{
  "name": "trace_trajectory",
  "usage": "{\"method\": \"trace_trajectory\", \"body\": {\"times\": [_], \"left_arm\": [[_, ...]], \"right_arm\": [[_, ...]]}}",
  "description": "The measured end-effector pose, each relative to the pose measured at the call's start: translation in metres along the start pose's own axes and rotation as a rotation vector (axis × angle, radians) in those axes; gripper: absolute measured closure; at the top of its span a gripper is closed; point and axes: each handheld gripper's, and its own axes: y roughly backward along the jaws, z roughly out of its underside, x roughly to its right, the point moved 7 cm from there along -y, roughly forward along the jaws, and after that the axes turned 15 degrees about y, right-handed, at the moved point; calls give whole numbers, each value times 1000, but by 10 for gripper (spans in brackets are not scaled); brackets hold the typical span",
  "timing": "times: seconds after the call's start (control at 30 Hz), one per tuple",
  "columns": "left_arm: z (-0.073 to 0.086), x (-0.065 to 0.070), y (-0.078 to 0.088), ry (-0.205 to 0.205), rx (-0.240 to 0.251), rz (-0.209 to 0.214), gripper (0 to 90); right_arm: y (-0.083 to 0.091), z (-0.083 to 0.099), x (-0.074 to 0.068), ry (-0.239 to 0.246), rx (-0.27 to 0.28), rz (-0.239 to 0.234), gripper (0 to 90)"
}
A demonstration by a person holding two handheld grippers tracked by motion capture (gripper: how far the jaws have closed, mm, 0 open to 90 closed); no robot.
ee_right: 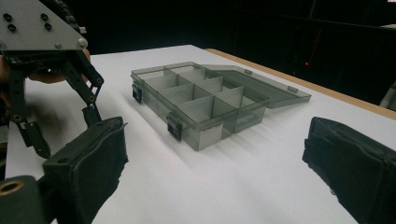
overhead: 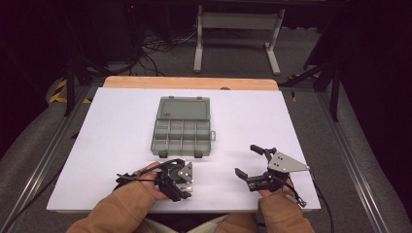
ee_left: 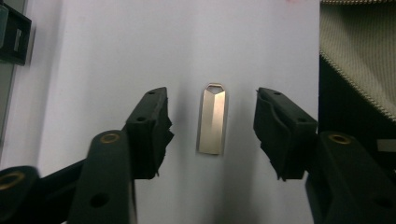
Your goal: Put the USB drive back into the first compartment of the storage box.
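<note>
Currently the left tongs (ee_left: 211,135) straddle, without contact, the metal USB drive (ee_left: 213,119) near the open compartment box (overhead: 182,127); right tongs (ee_right: 233,172) open, empty; pickup pending.

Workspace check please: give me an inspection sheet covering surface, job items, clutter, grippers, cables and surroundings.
Surface: white tabletop, with a wooden edge at the far side.
Job's things: small metal USB stick lying flat on the tabletop; grey compartment box with its lid open and the compartments in sight looking empty.
Clutter: nothing seen.
Grippers: left gripper points down over the stick, jaws either side of it with gaps, not touching; right gripper open, holding nothing, facing the box.
Cables: a black cable trails from the right gripper; loose cables on the floor beyond the table.
Surroundings: dark room, grey metal stand behind the table.
</note>
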Motion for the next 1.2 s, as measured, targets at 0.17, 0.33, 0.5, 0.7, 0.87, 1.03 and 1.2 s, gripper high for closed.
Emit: {"method": "trace_trajectory", "body": {"times": [0.17,0.33,0.5,0.7,0.87,1.03,1.2], "left_arm": [[0,1,-1,-9,-3,2,564],[1,2,-3,-25,-15,12,653],[1,4,-3,-41,-14,8,750],[2,4,-3,-43,-15,8,783],[2,4,-3,-43,-16,9,786],[1,4,-3,-45,-17,6,788],[1,4,-1,-45,-24,-2,788]], "right_arm": [[-1,1,-1,0,-3,-5,65],[-1,1,-1,2,-3,-6,66],[-1,1,-1,2,-4,-5,66],[-1,1,-1,4,-4,-6,66],[-1,1,-1,3,-5,-6,66],[-1,1,-1,3,-4,-6,66],[-1,1,-1,2,-4,-6,66]]}}
